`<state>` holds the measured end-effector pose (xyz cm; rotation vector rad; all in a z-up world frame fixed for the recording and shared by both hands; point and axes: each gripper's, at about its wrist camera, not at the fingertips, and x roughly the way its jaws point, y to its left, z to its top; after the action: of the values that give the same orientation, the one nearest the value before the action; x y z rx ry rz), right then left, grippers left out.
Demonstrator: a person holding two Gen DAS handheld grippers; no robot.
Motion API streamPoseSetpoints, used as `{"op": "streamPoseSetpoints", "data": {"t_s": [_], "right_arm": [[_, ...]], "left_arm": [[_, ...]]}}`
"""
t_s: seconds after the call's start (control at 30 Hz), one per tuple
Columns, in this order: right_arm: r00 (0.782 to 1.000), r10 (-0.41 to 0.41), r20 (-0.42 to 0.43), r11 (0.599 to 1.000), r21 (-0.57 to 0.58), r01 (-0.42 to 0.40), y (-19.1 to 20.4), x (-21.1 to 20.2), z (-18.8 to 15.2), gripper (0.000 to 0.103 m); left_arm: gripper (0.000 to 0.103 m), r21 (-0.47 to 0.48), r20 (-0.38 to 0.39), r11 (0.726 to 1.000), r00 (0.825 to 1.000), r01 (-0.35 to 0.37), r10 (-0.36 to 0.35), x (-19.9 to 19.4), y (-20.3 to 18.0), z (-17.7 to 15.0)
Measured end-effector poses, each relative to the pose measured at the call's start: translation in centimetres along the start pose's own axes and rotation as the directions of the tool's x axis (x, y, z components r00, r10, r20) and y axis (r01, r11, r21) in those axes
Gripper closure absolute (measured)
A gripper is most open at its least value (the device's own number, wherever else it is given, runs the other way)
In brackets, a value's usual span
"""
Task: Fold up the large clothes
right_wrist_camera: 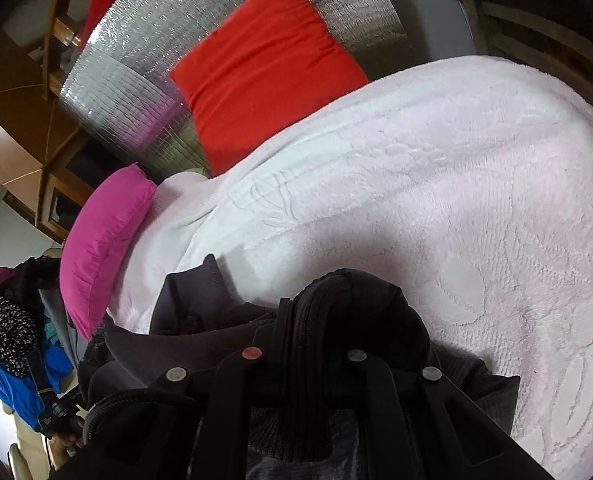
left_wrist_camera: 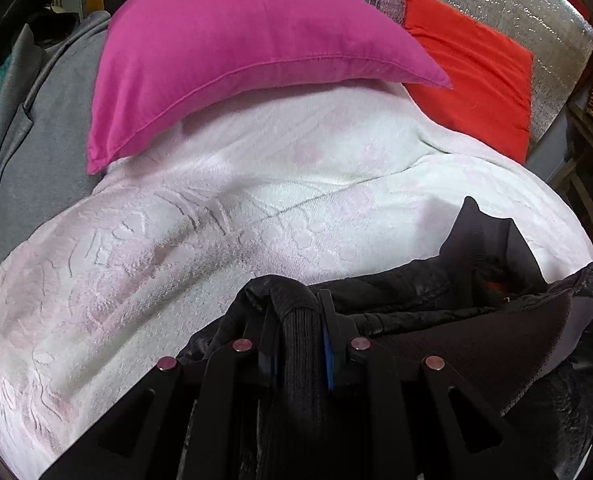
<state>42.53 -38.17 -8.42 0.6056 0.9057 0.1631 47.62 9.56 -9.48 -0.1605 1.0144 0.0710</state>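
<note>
A black garment (left_wrist_camera: 448, 312) with a ribbed hem hangs over the white embossed bedspread (left_wrist_camera: 184, 248). My left gripper (left_wrist_camera: 300, 312) is shut on a bunched ribbed band of it, which runs between the two black fingers. In the right wrist view the same black garment (right_wrist_camera: 200, 312) drapes leftward, and my right gripper (right_wrist_camera: 308, 320) is shut on another ribbed fold of it that bulges over the fingertips. Both grippers point down at the bed. Most of the garment lies below the frames, hidden by the gripper bodies.
A magenta pillow (left_wrist_camera: 232, 52) and a red pillow (left_wrist_camera: 476, 72) lie at the bed's head against a silver quilted headboard (right_wrist_camera: 144, 64). A grey garment (left_wrist_camera: 36, 140) lies at the left of the bed. A pile of clothes (right_wrist_camera: 12, 332) stands beside the bed.
</note>
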Motion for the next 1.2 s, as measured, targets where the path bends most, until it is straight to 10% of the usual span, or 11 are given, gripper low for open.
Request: {"op": "streamPoseSetpoints", "data": {"t_s": [0.3, 0.37, 0.43, 0.47, 0.57, 0.97, 1.1, 1.2], "right_arm": [[0.996, 0.076, -0.046, 0.991, 0.110, -0.071, -1.8, 0.9, 0.3, 0.084], [0.989, 0.142, -0.041, 0.983, 0.122, -0.136, -1.9, 0.1, 0.5, 0.066], [0.984, 0.179, -0.013, 0.977, 0.117, -0.176, -1.8, -0.9, 0.7, 0.017], [0.984, 0.176, 0.026, 0.978, 0.108, -0.178, -1.8, -1.8, 0.8, 0.013], [0.980, 0.180, 0.083, 0.976, 0.109, -0.188, -2.6, -3.4, 1.4, 0.013], [0.995, -0.024, -0.100, 0.986, -0.167, 0.007, -2.1, 1.5, 1.3, 0.025], [0.988, -0.076, -0.135, 0.967, -0.253, 0.040, -1.0, 2.2, 1.0, 0.082], [0.996, -0.084, -0.008, 0.955, -0.285, 0.078, 0.4, -0.6, 1.4, 0.087]], "left_arm": [[0.073, -0.047, -0.041, 0.996, 0.996, 0.074, -0.076, 0.7, 0.9, 0.9], [0.061, -0.076, -0.020, 0.986, 0.989, 0.148, -0.150, -0.3, 1.7, 1.3], [0.046, -0.100, 0.036, 0.978, 0.983, 0.185, -0.182, -1.3, 2.6, 1.6], [0.034, -0.111, 0.101, 0.980, 0.983, 0.163, -0.152, -2.3, 3.1, 1.7], [0.028, -0.119, 0.216, 0.985, 0.971, 0.129, -0.101, -3.9, 4.1, 2.1], [0.030, 0.194, -0.018, 0.976, 0.996, 0.095, -0.093, 2.8, -0.5, 1.0], [0.084, 0.225, -0.037, 0.974, 0.999, 0.034, -0.027, 4.1, -1.1, 0.9], [0.088, 0.178, 0.032, 0.984, 0.999, 0.009, -0.015, 2.9, -0.1, 1.2]]}}
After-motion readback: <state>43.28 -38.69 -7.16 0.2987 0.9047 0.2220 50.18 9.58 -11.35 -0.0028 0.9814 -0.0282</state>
